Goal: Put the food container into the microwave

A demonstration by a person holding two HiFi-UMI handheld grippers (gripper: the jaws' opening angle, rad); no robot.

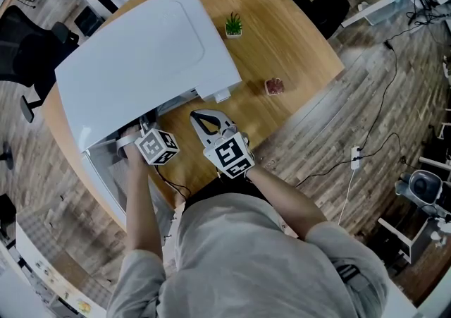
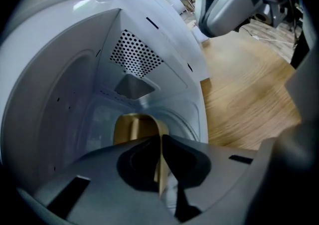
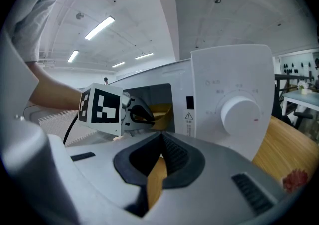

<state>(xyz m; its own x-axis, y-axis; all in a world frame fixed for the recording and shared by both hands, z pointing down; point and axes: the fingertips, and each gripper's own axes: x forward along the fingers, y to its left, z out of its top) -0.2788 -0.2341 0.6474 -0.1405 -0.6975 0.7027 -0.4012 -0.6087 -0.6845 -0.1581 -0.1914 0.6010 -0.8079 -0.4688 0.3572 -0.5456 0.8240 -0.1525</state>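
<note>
Head view: white microwave (image 1: 148, 63) on the round wooden bench (image 1: 296, 49), door open; left claw (image 1: 141, 137) at its mouth, right claw (image 1: 208, 120) just in front of it.
Left gripper view: left claw pinching the thin tan wall of the food container (image 2: 134, 126), which is inside the microwave's cavity.
Right gripper view: right claw pressed together, facing the dial (image 3: 240, 114); food container visible in the opening.
</note>
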